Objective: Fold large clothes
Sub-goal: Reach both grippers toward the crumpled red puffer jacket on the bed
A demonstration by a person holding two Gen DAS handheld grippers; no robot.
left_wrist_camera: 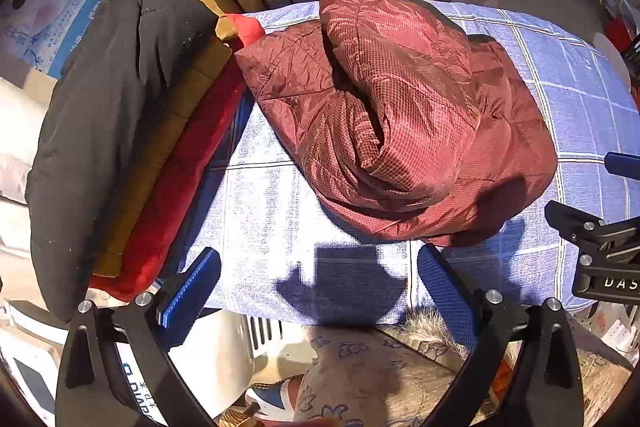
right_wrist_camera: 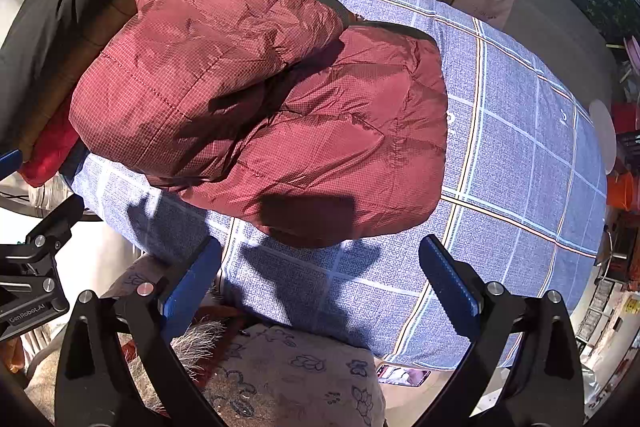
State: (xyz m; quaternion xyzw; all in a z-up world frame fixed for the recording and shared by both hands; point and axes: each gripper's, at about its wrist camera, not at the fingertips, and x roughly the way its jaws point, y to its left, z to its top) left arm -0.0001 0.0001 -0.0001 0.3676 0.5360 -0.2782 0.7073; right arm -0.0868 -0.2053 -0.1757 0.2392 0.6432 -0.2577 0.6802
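Maroon quilted jacket [right_wrist_camera: 260, 99] bundled thick toward the left edge of the bed [right_wrist_camera: 520, 131], sleeve or upper panel flopped over the body, looking partly folded, not yet squared. Black, tan and red garments [left_wrist_camera: 132, 131] stacked over the left edge, seemingly done. Left tongs [left_wrist_camera: 318, 287] and right tongs [right_wrist_camera: 320, 275] both spread apart, gripping nothing, hovering at the near edge.
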